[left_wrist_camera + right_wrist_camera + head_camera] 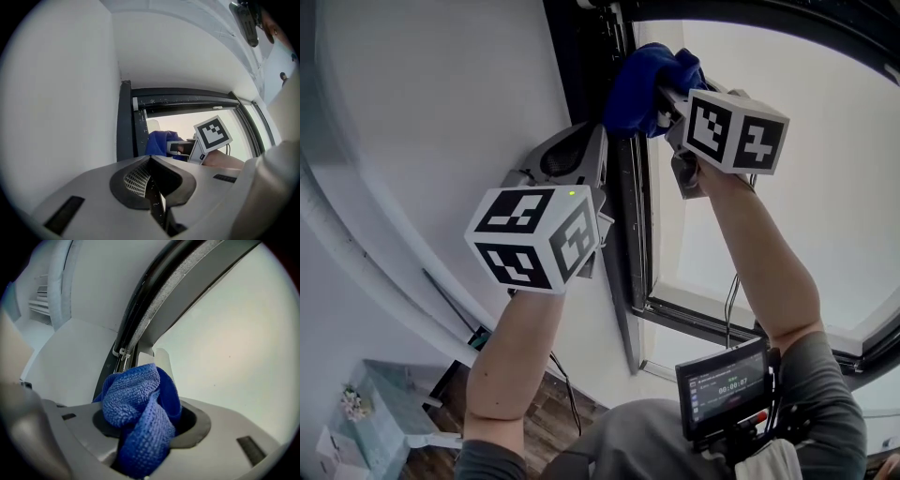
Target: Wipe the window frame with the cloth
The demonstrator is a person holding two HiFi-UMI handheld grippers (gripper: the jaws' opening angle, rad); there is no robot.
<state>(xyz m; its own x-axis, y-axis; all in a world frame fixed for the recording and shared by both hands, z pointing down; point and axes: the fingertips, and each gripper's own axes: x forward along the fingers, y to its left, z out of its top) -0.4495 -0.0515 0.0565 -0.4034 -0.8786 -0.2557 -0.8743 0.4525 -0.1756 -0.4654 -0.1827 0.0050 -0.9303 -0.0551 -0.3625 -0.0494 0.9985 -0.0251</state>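
The dark window frame (pixel 625 234) runs upright between the white wall and the pane. A bunched blue cloth (pixel 645 82) is pressed against its upper part, and my right gripper (pixel 664 99) is shut on it. In the right gripper view the cloth (pixel 140 418) fills the jaws, with the frame (pixel 140 305) just beyond. My left gripper (pixel 596 141) is shut with nothing in it, its tips close to the frame's wall side, below the cloth. The left gripper view shows the frame (pixel 125 123), the cloth (pixel 157 143) and the right gripper's marker cube (pixel 213 133) ahead.
A white wall (pixel 441 103) lies left of the frame and bright glass (pixel 825 216) to its right. The lower frame rail (pixel 703 321) crosses under the pane. A small screen (pixel 722 386) hangs at the person's chest. Wood floor and a pale cabinet (pixel 366 412) lie far below.
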